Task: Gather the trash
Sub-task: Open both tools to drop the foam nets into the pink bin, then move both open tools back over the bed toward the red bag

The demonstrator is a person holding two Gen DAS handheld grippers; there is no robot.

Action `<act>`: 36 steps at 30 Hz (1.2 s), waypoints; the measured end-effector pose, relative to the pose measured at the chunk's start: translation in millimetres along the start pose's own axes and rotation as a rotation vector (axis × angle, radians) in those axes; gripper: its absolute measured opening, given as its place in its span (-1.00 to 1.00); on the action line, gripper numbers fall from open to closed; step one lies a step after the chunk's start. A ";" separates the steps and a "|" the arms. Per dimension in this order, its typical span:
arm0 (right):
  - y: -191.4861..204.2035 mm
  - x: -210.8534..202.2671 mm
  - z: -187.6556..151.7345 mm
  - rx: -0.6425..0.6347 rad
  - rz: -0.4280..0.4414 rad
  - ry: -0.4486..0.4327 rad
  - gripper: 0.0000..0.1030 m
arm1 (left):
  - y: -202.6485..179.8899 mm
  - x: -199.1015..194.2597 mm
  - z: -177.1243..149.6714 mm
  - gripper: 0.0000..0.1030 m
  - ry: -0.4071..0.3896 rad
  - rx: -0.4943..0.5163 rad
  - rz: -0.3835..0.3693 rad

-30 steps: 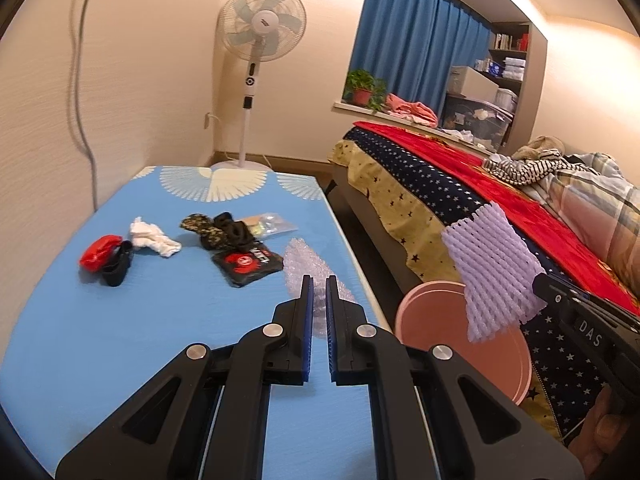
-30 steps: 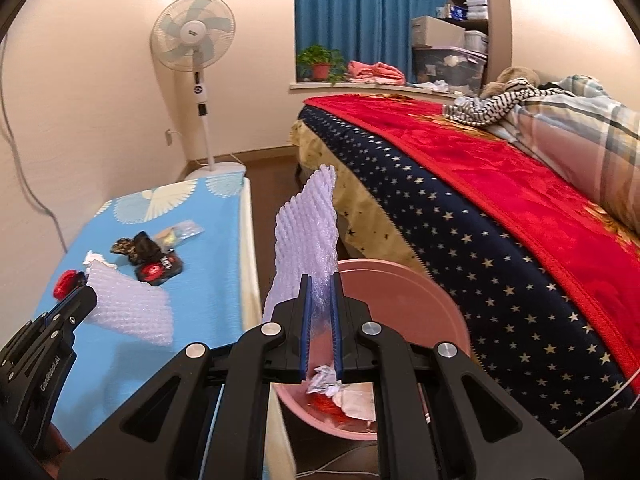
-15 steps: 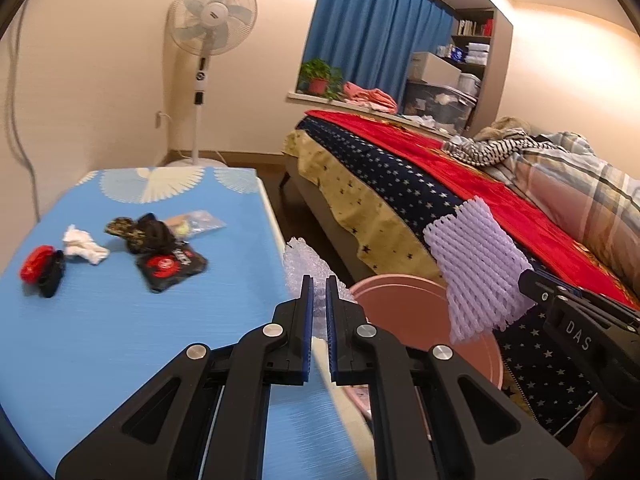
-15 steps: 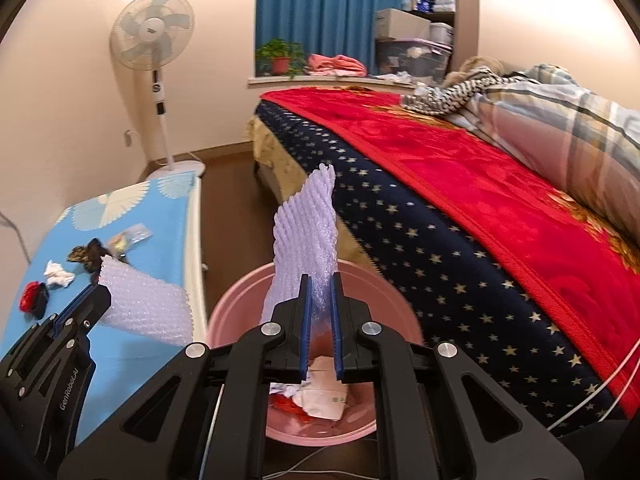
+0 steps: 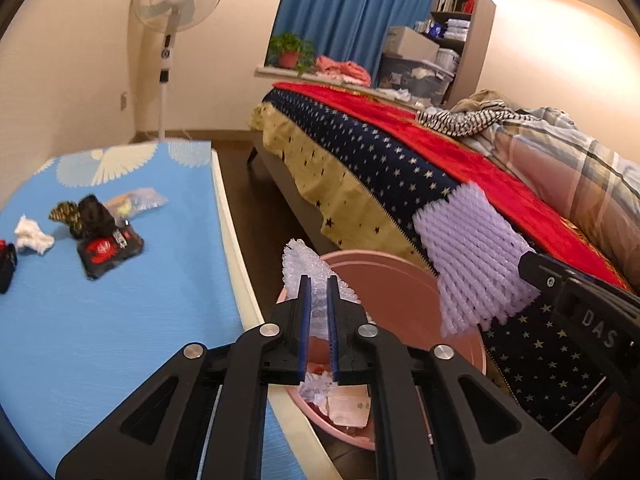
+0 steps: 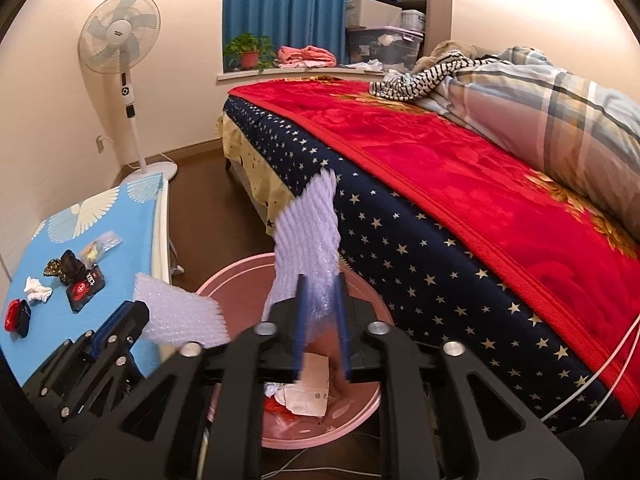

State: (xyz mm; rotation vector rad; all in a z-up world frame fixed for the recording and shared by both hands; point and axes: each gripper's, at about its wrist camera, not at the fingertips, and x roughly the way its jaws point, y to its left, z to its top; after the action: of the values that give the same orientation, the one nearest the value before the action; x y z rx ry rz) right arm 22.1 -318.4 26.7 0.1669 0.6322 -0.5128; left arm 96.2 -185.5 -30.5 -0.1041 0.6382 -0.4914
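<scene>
My left gripper [image 5: 317, 292] is shut on a piece of clear bubble wrap [image 5: 304, 266] and holds it over the rim of the pink bin [image 5: 384, 276]. My right gripper [image 6: 320, 292] holds a purple foam net sleeve [image 6: 310, 236] above the same bin [image 6: 240, 272]; its jaws have begun to part and the sleeve still stands between them. The bin holds paper scraps [image 6: 312, 396]. The sleeve [image 5: 472, 256] and the bubble wrap [image 6: 180, 316] also show in the opposite wrist views.
A blue-topped table [image 5: 100, 320] on the left carries a black-and-red packet [image 5: 106, 250], a white tissue wad [image 5: 32, 236], a red-and-black item [image 5: 6, 258] and a clear bag [image 5: 136, 200]. A bed with a red blanket [image 6: 460, 168] is on the right. A standing fan [image 6: 120, 40] is at the back.
Both grippers have moved right, off the table and over the pink bin. The right gripper's jaws have widened slightly around the foam sleeve.
</scene>
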 end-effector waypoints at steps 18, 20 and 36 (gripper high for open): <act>-2.2 -14.7 -4.8 0.028 0.030 -0.023 -0.14 | 19.5 -27.4 -2.9 -0.52 -0.010 -0.027 0.050; 0.6 -17.0 -5.9 0.027 0.044 -0.026 -0.14 | 23.9 -32.9 -3.0 -0.39 -0.018 -0.028 0.065; 68.5 -24.8 -16.7 -0.015 0.333 -0.078 -0.14 | 107.1 -74.1 -7.8 -0.38 -0.104 -0.168 0.275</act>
State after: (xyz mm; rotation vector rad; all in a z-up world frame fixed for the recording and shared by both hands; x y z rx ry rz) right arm 31.0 -244.2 28.1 0.2319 0.5192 -0.1928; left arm 83.8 -56.0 -22.2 -0.1958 0.5808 -0.1651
